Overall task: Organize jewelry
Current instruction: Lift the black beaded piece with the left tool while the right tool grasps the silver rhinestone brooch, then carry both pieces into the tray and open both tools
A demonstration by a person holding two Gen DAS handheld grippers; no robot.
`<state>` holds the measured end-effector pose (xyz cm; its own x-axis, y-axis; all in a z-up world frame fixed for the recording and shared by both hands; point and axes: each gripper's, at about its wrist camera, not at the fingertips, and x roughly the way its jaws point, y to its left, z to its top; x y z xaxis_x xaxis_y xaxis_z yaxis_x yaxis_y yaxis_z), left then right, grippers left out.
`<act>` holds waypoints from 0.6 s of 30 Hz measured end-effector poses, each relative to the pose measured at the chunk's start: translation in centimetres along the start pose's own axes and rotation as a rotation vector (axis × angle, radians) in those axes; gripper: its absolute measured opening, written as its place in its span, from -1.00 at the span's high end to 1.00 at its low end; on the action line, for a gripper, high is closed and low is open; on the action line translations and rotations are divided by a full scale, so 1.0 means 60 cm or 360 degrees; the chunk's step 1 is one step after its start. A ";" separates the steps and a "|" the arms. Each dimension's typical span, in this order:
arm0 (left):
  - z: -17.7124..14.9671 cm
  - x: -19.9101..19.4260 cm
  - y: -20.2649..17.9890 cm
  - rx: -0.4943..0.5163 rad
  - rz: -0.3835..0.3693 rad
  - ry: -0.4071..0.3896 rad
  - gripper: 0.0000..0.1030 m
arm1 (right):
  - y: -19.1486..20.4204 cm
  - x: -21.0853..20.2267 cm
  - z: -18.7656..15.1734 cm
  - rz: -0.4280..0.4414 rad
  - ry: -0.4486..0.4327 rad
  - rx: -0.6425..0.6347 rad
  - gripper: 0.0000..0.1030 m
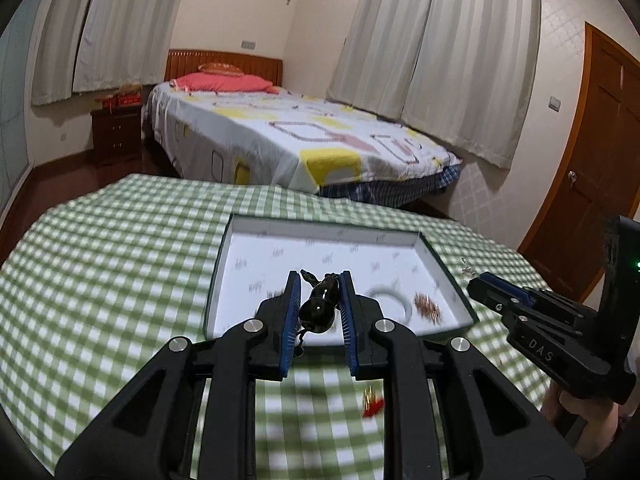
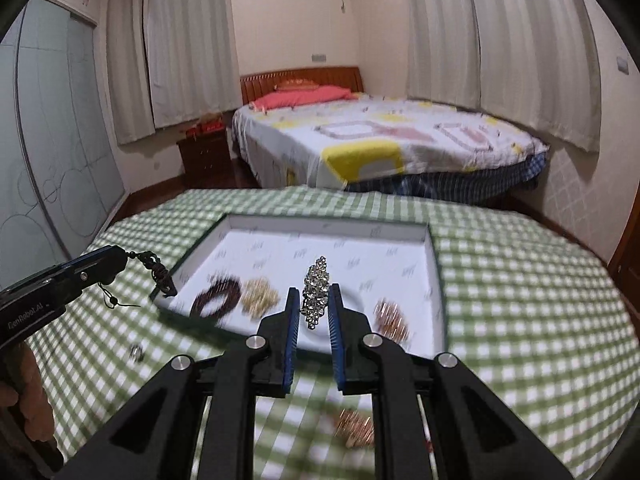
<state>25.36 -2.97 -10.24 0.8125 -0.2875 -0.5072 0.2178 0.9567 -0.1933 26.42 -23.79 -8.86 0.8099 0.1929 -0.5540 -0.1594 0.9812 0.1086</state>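
Observation:
My left gripper (image 1: pixel 320 280) is shut on a glossy dark brown pendant (image 1: pixel 320 306) with a braided cord, held over the near edge of the white shallow box (image 1: pixel 320 250). It also shows in the right wrist view (image 2: pixel 116 258), with the cord (image 2: pixel 158 276) dangling at the box's left corner. My right gripper (image 2: pixel 316 294) is shut on a sparkling rhinestone piece (image 2: pixel 316 292), held over the box (image 2: pixel 320 232). In the box lie a dark bead bracelet (image 2: pixel 218 296), a pale gold chain heap (image 2: pixel 260 294), a white bangle (image 1: pixel 394 300) and a copper chain heap (image 2: pixel 392 318).
The box sits on a green checked tablecloth (image 1: pixel 120 260). Loose on the cloth are a red and gold piece (image 1: pixel 372 400), a rose-gold heap (image 2: pixel 356 426), a small silver piece (image 2: pixel 137 352) and another small silver piece (image 1: pixel 466 266). A bed (image 1: pixel 300 136) stands beyond the table.

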 end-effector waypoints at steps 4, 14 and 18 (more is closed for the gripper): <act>0.032 0.042 0.004 0.0013 0.0006 -0.0007 0.62 | -0.018 0.023 0.027 -0.0018 -0.0045 -0.0017 0.70; 0.039 0.204 0.025 0.0025 0.0093 0.0171 0.62 | -0.064 0.134 0.023 -0.0070 0.0061 -0.0018 0.70; 0.030 0.257 0.043 0.0002 0.0131 0.0268 0.62 | -0.088 0.177 0.008 -0.0088 0.0167 0.0017 0.70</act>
<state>39.43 -4.86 -17.01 0.7255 -0.2121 -0.6547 0.1553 0.9772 -0.1445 36.15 -26.90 -14.90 0.7537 0.1380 -0.6425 -0.1095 0.9904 0.0842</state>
